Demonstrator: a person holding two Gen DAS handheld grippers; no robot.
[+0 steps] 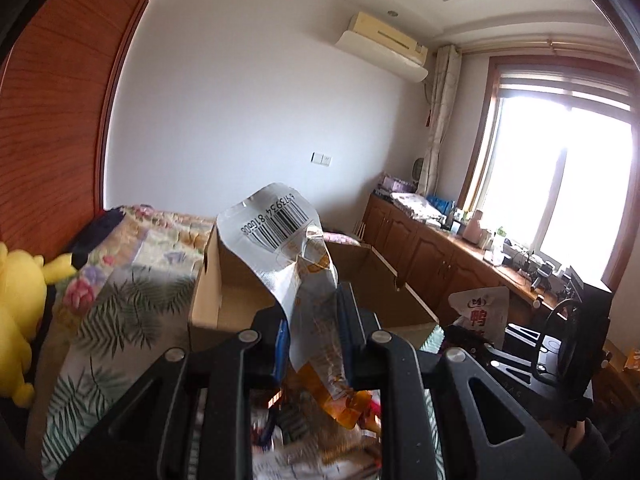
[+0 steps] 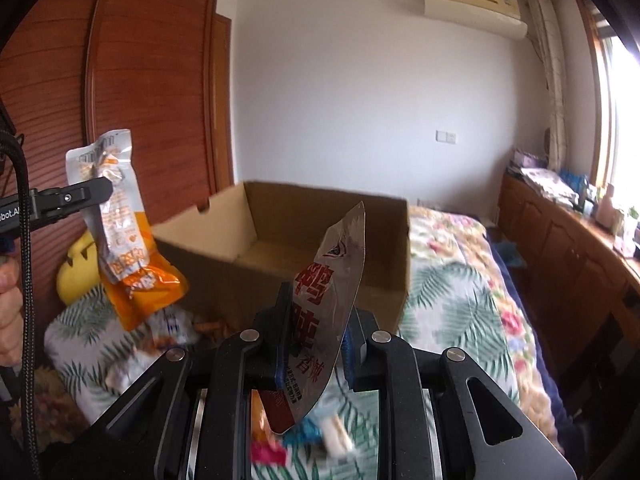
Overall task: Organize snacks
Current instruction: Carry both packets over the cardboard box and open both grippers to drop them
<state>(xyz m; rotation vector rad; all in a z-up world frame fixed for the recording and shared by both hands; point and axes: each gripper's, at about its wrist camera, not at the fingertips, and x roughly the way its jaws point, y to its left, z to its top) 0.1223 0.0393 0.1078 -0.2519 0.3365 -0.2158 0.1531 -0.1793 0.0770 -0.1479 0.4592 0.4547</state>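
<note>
My left gripper [image 1: 312, 332] is shut on an orange-and-silver snack packet [image 1: 296, 264], barcode side up, held in the air just before the open cardboard box [image 1: 384, 292]. From the right wrist view the same left gripper [image 2: 102, 190] pinches that orange packet [image 2: 120, 232] at the left, above the bed. My right gripper [image 2: 314, 344] is shut on a silver packet with red characters [image 2: 332, 304], upright in front of the cardboard box [image 2: 280, 240]. The silver packet [image 1: 480, 312] also shows at right in the left wrist view. The box looks empty inside.
The box sits on a bed with a floral and leaf quilt [image 2: 460, 292]. Several loose snacks [image 2: 304, 436] lie on the quilt below the grippers. A yellow plush toy [image 1: 20, 292] rests at the left. A wooden wardrobe [image 2: 152, 80] and low cabinets [image 1: 432, 248] under a window line the walls.
</note>
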